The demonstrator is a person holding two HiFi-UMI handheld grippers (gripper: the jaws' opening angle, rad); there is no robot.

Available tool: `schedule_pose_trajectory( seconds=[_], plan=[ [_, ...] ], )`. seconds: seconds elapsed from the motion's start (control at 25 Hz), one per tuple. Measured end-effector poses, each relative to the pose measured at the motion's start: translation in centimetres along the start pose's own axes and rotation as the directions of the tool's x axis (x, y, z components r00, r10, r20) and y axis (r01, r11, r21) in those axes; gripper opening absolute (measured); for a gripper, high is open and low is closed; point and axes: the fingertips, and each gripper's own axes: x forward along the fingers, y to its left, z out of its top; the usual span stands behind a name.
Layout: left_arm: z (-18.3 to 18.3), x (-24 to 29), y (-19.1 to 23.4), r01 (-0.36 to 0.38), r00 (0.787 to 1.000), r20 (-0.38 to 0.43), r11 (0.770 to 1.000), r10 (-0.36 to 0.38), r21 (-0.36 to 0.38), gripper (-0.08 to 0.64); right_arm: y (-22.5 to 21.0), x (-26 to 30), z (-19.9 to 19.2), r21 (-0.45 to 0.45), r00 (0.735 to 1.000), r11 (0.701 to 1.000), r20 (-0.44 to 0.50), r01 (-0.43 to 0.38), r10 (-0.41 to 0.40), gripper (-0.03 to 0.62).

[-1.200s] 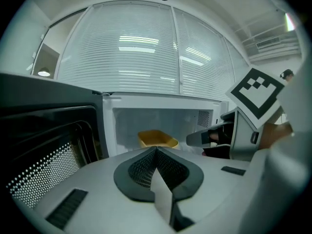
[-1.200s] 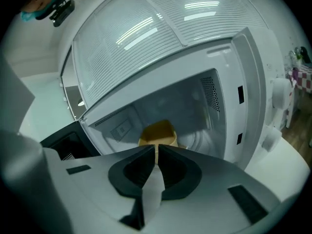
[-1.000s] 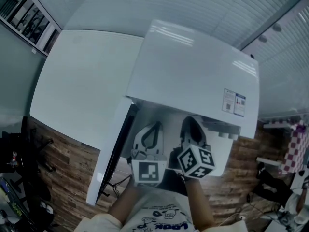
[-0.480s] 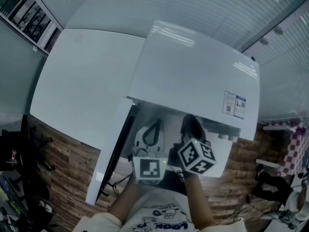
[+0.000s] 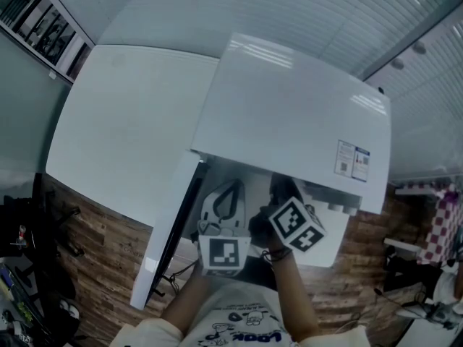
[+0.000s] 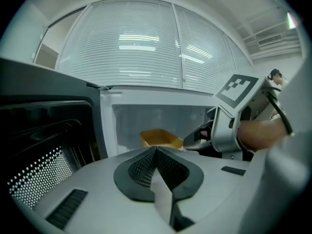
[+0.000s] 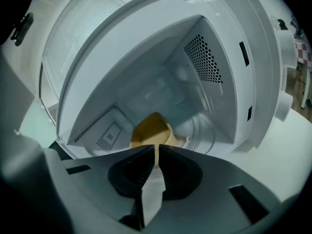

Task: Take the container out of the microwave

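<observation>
Right gripper view — my right gripper [image 7: 157,149] pinches the rim of the yellow container [image 7: 150,129] inside the open microwave [image 7: 204,62]; my left gripper [image 6: 156,151] — closed, empty.

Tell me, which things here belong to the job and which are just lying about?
Job: microwave, its open door, yellow container inside, right gripper shut on its rim.
Lying about: chequered cloth, shelf clutter.

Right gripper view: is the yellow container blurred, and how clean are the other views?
Right gripper view: the container is slightly smeared, the microwave bowed and tilted. Left gripper view: container crisper, blinds bright behind. Head view: dim, with glare streaks on the microwave's top.
</observation>
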Motion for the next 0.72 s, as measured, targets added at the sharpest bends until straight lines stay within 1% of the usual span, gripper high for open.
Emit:
schedule_pose_trajectory(
  seconds=[0.12,0.32,0.52,0.56,0.64,0.72],
  plan=[
    [-0.03,0.06,0.17,-0.003,1.000,-0.005,1.000,0.003,-0.008,0.040,0.17,0.16,0.03,0.029,1.000,1.000,0.002,-0.003,0.003,0.018],
    [0.02,0.35,0.33,-0.002,1.000,-0.004,1.000,0.002,-0.003,0.040,0.20,0.45,0.23,0.037,1.000,0.999,0.010,-0.008,0.008,0.018],
    [-0.01,0.31,0.38,-0.003,1.000,-0.005,1.000,0.003,-0.004,0.040,0.04,0.69,0.25,0.065,1.000,0.998,0.006,-0.011,0.010,0.023],
    [-0.05,0.28,0.39,-0.004,1.000,-0.007,1.000,0.004,-0.004,0.040,0.07,0.72,0.25,0.074,1.000,0.997,0.008,-0.016,0.016,0.036],
    [-0.10,0.32,0.46,-0.007,1.000,-0.010,1.000,0.007,-0.009,0.040,0.15,0.82,0.23,0.097,0.999,0.995,0.009,-0.033,0.032,0.118],
    [-0.05,0.46,0.51,-0.009,1.000,-0.011,1.000,0.009,-0.011,0.040,-0.04,0.90,0.26,0.119,0.999,0.992,0.008,-0.031,0.031,0.124]
  ],
)
